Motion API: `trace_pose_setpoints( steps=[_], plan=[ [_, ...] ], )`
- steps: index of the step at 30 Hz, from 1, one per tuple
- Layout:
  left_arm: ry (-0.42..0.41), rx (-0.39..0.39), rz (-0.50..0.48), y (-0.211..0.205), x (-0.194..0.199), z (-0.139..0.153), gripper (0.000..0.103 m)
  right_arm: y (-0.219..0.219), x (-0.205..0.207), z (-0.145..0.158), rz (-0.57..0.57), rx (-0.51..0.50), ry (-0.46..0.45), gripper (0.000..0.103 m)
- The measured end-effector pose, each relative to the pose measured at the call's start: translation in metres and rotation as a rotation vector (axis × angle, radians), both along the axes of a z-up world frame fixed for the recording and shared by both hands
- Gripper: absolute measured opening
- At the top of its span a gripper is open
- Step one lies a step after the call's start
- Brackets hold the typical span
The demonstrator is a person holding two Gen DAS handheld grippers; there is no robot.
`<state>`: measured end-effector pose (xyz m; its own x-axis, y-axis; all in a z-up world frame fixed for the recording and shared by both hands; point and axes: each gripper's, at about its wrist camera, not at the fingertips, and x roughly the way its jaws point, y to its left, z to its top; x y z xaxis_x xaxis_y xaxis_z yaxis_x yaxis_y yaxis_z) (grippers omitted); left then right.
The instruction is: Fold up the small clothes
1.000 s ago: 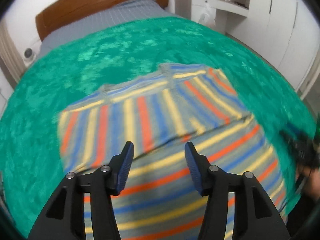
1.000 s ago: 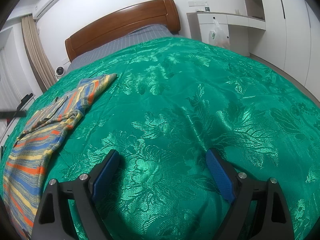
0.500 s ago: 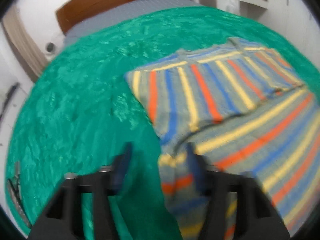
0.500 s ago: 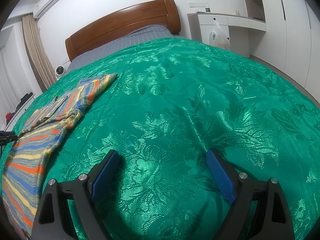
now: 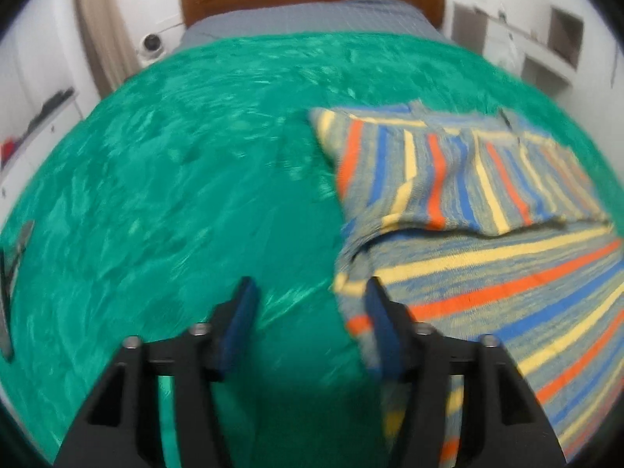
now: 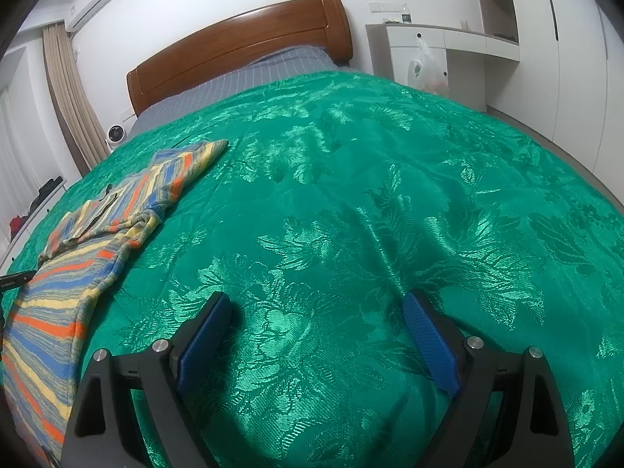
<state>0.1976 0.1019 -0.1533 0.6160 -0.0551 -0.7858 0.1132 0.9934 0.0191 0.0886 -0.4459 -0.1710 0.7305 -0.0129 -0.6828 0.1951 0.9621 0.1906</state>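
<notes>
A striped garment (image 5: 479,241) in grey, blue, orange and yellow lies on the green bedspread (image 5: 175,195), its top part folded over the lower part. My left gripper (image 5: 310,292) is open and empty, low over the bedspread, with its right finger at the garment's left edge. In the right wrist view the garment (image 6: 78,257) lies at the far left. My right gripper (image 6: 318,312) is open and empty over bare bedspread (image 6: 370,195), well to the right of the garment.
A wooden headboard (image 6: 241,43) and grey sheet (image 6: 249,74) lie at the far end of the bed. White cabinets (image 6: 448,43) with a hanging plastic bag (image 6: 425,70) stand to the right. A curtain (image 6: 66,89) and a small fan (image 6: 116,133) stand at the left.
My left gripper has swung left, from over the middle of the garment to its left edge. The right gripper has stayed where it was, open.
</notes>
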Motion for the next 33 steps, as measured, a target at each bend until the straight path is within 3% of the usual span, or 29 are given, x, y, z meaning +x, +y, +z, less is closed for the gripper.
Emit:
trace_pose_setpoints(
  steps=[2, 4, 6, 8, 11, 12, 14, 15, 17, 22, 24, 26, 30, 32, 33],
  plan=[
    [0.006, -0.069, 0.048, 0.023, -0.015, 0.004, 0.063, 0.001, 0.008, 0.003, 0.033, 0.007, 0.044, 0.098],
    [-0.009, -0.101, 0.085, 0.040, -0.029, 0.003, 0.068, 0.007, 0.020, 0.011, 0.080, -0.037, 0.146, 0.100],
    [-0.025, -0.099, 0.124, 0.053, -0.042, -0.006, 0.075, 0.019, 0.031, 0.030, 0.095, -0.079, 0.228, 0.091],
    [-0.023, -0.118, 0.155, 0.064, -0.050, -0.022, 0.075, 0.032, 0.040, 0.051, 0.114, -0.024, 0.232, 0.084],
    [-0.055, -0.145, 0.180, 0.067, -0.055, -0.025, 0.078, 0.067, 0.065, 0.078, 0.164, 0.307, 0.237, 0.073],
    [-0.066, -0.157, 0.180, 0.066, -0.054, -0.025, 0.080, 0.085, 0.078, 0.079, 0.193, 0.464, 0.250, 0.064],
    [-0.066, -0.150, 0.176, 0.064, -0.053, -0.030, 0.082, 0.116, 0.099, 0.073, 0.220, 0.678, 0.270, 0.055],
    [-0.068, -0.132, 0.169, 0.061, -0.052, -0.030, 0.083, 0.135, 0.113, 0.065, 0.223, 0.772, 0.286, 0.054],
    [-0.072, -0.119, 0.156, 0.057, -0.052, -0.031, 0.085, 0.161, 0.135, 0.051, 0.199, 0.841, 0.328, 0.052],
    [-0.075, -0.133, 0.154, 0.064, -0.055, -0.030, 0.086, 0.191, 0.168, 0.016, 0.079, 0.844, 0.398, 0.039],
    [-0.075, -0.132, 0.148, 0.064, -0.055, -0.030, 0.088, 0.194, 0.174, 0.007, 0.028, 0.800, 0.420, 0.018],
    [-0.075, -0.123, 0.144, 0.063, -0.054, -0.031, 0.090, 0.195, 0.176, 0.008, 0.004, 0.726, 0.417, 0.005],
    [-0.076, -0.120, 0.142, 0.062, -0.054, -0.031, 0.091, 0.202, 0.165, 0.036, 0.038, 0.542, 0.320, 0.004],
    [-0.076, -0.108, 0.138, 0.060, -0.052, -0.032, 0.093, 0.208, 0.170, 0.024, 0.058, 0.451, 0.376, 0.004],
    [-0.077, -0.100, 0.137, 0.059, -0.052, -0.032, 0.093, 0.206, 0.172, 0.018, 0.057, 0.451, 0.389, 0.004]
  ],
)
